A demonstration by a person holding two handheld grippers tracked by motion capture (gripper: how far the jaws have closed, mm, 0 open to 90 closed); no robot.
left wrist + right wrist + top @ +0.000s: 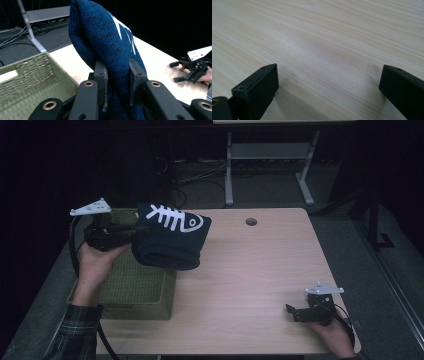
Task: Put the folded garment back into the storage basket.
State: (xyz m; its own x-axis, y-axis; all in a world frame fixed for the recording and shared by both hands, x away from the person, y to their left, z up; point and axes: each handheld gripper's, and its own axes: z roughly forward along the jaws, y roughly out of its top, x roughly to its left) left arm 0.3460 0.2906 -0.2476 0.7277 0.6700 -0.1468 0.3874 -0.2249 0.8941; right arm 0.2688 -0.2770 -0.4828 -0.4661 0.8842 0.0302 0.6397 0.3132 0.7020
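Left gripper [117,82] clamps folded blue sweater [105,42] — above basket [32,75].

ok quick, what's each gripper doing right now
left gripper: shut on the folded blue knit, held up by the green basket.
right gripper: open, holding nothing, over the table.
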